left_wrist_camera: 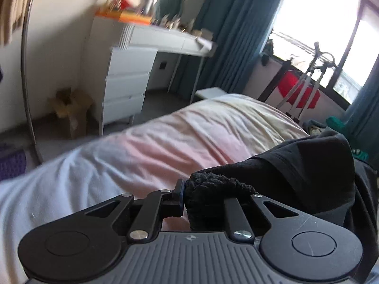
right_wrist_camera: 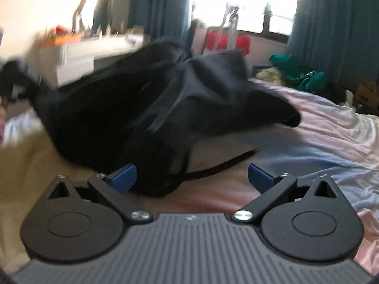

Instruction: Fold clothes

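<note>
A black garment (right_wrist_camera: 142, 99) hangs crumpled over the bed (right_wrist_camera: 319, 137), its left end lifted and its lower edge resting on the sheet. A thin black cord (right_wrist_camera: 225, 168) trails from it. In the left wrist view my left gripper (left_wrist_camera: 203, 194) is shut on a bunched edge of the black garment (left_wrist_camera: 308, 165), which drapes away to the right. My right gripper (right_wrist_camera: 191, 177) is open, its blue pads (right_wrist_camera: 123, 177) wide apart just above the sheet. The garment's lower fold lies by the left pad, not pinched.
The bed (left_wrist_camera: 165, 142) has a wrinkled pink, white and yellow sheet. A white desk with drawers (left_wrist_camera: 128, 75) and a cardboard box (left_wrist_camera: 71, 104) stand beyond it. Green clothes (right_wrist_camera: 296, 71) are piled at the far side near the teal curtains (right_wrist_camera: 331, 35).
</note>
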Tool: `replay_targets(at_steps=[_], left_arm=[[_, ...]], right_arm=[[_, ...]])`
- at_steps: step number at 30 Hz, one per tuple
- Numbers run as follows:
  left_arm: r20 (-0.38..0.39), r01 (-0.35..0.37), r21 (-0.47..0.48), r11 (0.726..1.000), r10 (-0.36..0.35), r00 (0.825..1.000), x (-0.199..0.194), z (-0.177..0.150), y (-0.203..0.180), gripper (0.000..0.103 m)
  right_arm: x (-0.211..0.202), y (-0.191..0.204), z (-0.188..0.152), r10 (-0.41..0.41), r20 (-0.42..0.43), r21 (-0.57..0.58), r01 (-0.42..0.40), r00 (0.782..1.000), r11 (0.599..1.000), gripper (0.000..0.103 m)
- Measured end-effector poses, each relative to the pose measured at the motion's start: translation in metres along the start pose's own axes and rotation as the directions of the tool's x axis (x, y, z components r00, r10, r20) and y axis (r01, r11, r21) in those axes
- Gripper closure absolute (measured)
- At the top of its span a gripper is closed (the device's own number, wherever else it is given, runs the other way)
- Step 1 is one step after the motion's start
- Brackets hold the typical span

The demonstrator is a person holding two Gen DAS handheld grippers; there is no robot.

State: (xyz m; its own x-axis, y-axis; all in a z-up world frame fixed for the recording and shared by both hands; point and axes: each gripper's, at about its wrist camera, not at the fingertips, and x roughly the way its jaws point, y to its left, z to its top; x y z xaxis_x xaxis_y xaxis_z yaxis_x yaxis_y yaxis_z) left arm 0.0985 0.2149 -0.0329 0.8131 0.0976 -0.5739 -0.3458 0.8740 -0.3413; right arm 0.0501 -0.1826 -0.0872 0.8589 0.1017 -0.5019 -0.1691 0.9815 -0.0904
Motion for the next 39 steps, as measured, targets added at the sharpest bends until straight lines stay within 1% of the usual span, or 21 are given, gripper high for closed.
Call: replay_targets(at_steps=[3,6,9,11,12,14,15,18,22,25,26,27,28,29,30,32,35,36,37,38,39], left_arm=[[-0.05,0.014,-0.073,0.997,-0.018,0.999,0.009,0.004,0.006,0.09],[-0.087,0.036,-0.145,0.989,-0.049,0.995,0.031,0.01,0.008,0.09],[-0.106,0.034,-0.177,0.984,-0.053,0.993,0.044,0.012,0.007,0.09],[-0.117,0.031,-0.193,0.981,-0.055,0.992,0.051,0.012,0.008,0.09],[-0.12,0.032,-0.197,0.98,-0.056,0.991,0.053,0.013,0.009,0.09],[-0.126,0.029,-0.205,0.978,-0.056,0.991,0.055,0.012,0.009,0.09],[-0.13,0.027,-0.209,0.978,-0.055,0.99,0.056,0.012,0.008,0.09],[-0.142,0.036,-0.239,0.97,-0.072,0.987,0.059,0.013,0.01,0.09],[-0.17,0.046,-0.298,0.954,-0.101,0.98,0.058,0.008,0.016,0.087],[-0.196,0.068,-0.369,0.927,-0.149,0.969,0.045,-0.001,0.026,0.08],[-0.207,0.073,-0.389,0.918,-0.165,0.964,0.04,-0.004,0.03,0.075],[-0.22,0.081,-0.421,0.904,-0.188,0.957,0.036,-0.006,0.036,0.059],[-0.232,0.088,-0.453,0.887,-0.213,0.949,0.032,-0.008,0.042,0.053],[-0.232,0.102,-0.489,0.867,-0.241,0.942,0.027,-0.008,0.05,0.049],[-0.229,0.115,-0.524,0.844,-0.27,0.935,0.022,-0.009,0.058,0.046],[-0.218,0.136,-0.565,0.814,-0.306,0.927,0.013,-0.008,0.07,0.044],[-0.162,0.186,-0.603,0.775,-0.348,0.923,0.002,-0.01,0.08,0.034],[-0.143,0.205,-0.616,0.76,-0.364,0.92,-0.001,-0.012,0.082,0.032],[-0.139,0.217,-0.626,0.749,-0.381,0.914,0.0,-0.014,0.081,0.032],[-0.146,0.23,-0.637,0.736,-0.408,0.901,0.003,-0.017,0.078,0.031],[-0.158,0.246,-0.654,0.715,-0.447,0.88,0.008,-0.02,0.074,0.031]], right_arm=[[0.017,0.013,-0.002,0.01,-0.041,-0.01,-0.011,0.999,1.0,0.007],[0.032,0.026,-0.005,0.002,-0.04,-0.059,-0.004,0.999,0.998,0.009],[0.04,0.034,-0.007,-0.005,-0.042,-0.119,0.0,0.999,0.993,0.011],[0.04,0.033,-0.007,-0.003,-0.048,-0.122,-0.002,0.999,0.993,0.011],[0.039,0.035,-0.008,-0.005,-0.053,-0.157,-0.004,0.999,0.988,0.011],[0.038,0.044,-0.014,-0.002,-0.065,-0.275,-0.016,0.998,0.961,0.011],[0.037,0.047,-0.016,-0.01,-0.049,-0.306,-0.006,0.999,0.952,0.011],[0.035,0.048,-0.014,-0.056,-0.028,-0.293,0.045,0.998,0.955,0.011],[0.03,0.034,-0.008,-0.126,0.038,-0.206,0.131,0.991,0.97,0.012],[0.015,0.024,-0.005,-0.198,0.13,-0.14,0.215,0.972,0.966,0.012],[0.01,0.023,-0.004,-0.192,0.161,-0.123,0.213,0.968,0.969,0.012],[0.004,0.022,-0.004,-0.161,0.196,-0.102,0.183,0.967,0.978,0.012],[-0.003,0.021,-0.004,-0.124,0.231,-0.082,0.147,0.965,0.986,0.013],[-0.008,0.021,-0.003,-0.083,0.259,-0.07,0.104,0.962,0.992,0.013],[-0.01,0.024,-0.003,-0.071,0.272,-0.076,0.095,0.96,0.993,0.013],[-0.015,0.03,-0.002,-0.052,0.293,-0.085,0.08,0.955,0.993,0.013],[-0.01,0.03,-0.003,-0.06,0.256,-0.072,0.081,0.965,0.994,0.014],[-0.004,0.025,-0.004,-0.071,0.229,-0.063,0.087,0.971,0.994,0.018],[0.003,0.021,-0.005,-0.094,0.195,-0.059,0.107,0.976,0.992,0.025],[0.007,0.02,-0.007,-0.109,0.154,-0.054,0.118,0.982,0.992,0.026],[0.016,0.018,-0.01,-0.107,0.093,-0.045,0.112,0.99,0.993,0.027]])
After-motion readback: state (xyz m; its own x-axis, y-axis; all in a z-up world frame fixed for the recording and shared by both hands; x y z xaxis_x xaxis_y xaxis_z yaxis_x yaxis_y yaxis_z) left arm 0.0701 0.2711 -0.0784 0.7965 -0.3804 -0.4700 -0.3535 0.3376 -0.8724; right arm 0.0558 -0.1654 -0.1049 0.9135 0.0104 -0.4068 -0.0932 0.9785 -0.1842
